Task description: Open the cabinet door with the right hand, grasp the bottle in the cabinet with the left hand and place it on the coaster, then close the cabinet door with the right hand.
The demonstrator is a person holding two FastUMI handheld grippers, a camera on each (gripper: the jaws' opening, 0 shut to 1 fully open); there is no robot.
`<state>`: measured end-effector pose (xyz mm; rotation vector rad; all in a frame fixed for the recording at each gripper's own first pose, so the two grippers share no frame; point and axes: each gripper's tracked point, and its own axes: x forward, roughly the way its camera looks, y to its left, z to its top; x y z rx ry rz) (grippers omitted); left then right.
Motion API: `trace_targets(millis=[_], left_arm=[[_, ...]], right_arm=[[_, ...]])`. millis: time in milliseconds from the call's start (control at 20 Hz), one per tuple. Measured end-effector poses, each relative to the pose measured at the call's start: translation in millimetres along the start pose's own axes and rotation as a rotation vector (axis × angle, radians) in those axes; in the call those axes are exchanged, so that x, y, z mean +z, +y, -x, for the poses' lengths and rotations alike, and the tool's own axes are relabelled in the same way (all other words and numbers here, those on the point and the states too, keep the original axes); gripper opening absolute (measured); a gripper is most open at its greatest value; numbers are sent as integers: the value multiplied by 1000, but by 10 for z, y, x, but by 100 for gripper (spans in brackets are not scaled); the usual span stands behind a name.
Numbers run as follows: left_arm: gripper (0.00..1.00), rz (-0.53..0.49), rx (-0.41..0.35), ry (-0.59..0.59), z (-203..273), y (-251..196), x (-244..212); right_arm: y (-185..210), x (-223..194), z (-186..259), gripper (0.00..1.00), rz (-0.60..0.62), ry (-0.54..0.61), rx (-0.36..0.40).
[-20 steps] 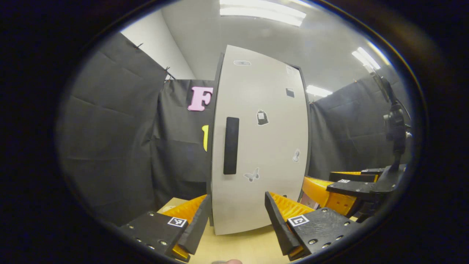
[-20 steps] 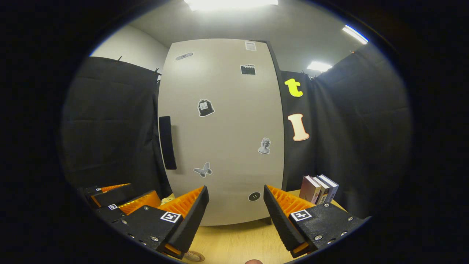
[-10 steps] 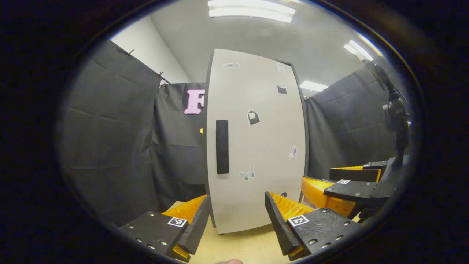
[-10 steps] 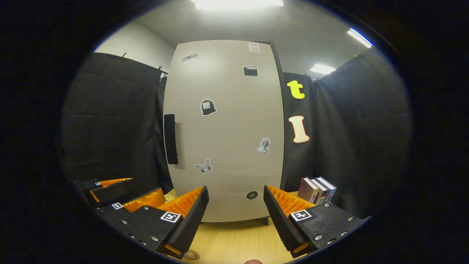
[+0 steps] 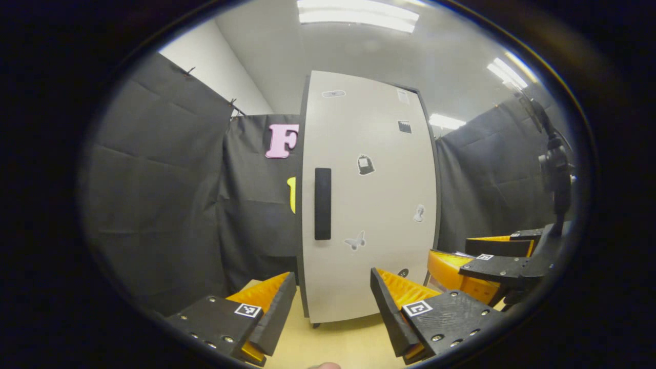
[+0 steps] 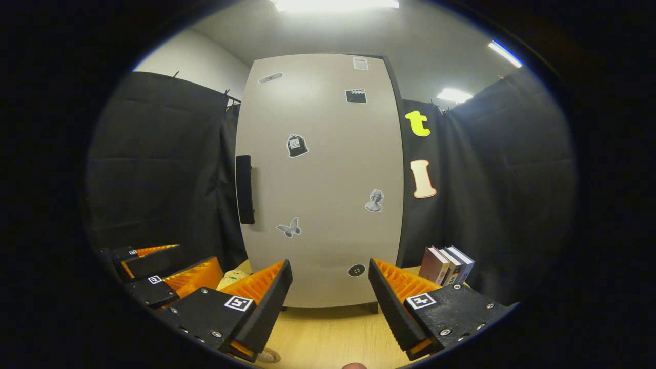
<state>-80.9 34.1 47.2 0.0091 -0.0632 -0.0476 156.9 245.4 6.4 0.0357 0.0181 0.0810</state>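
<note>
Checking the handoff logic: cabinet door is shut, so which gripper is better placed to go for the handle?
Right, by a little. In the right gripper view the right gripper is open and squarely faces the closed cabinet door, the handle up to its left. The left gripper, also open, is equally far off, and should stay free for the bottle.

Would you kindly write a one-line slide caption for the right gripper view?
Open right gripper faces the closed cabinet door and its dark handle, books standing to the right.

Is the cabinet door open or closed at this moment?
Closed. The cabinet door lies flat over the front, with no interior visible, and its handle is untouched.
</note>
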Motion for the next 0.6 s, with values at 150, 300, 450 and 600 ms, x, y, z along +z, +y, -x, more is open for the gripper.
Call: trace_targets(millis=[150,300,450,600], left_arm=[[84,-17,4,-6,20,32,35],[84,-24,-1,-10,23,18,48],[84,-43,-3,-8,16,21,49],[84,-47,1,-15,13,26,68]], right_arm=[[36,11,-22,93,-7,-6,11],[74,46,-18,93,-5,-16,19],[90,24,-34,93,-11,-12,26],[98,8,-32,93,0,-8,31]])
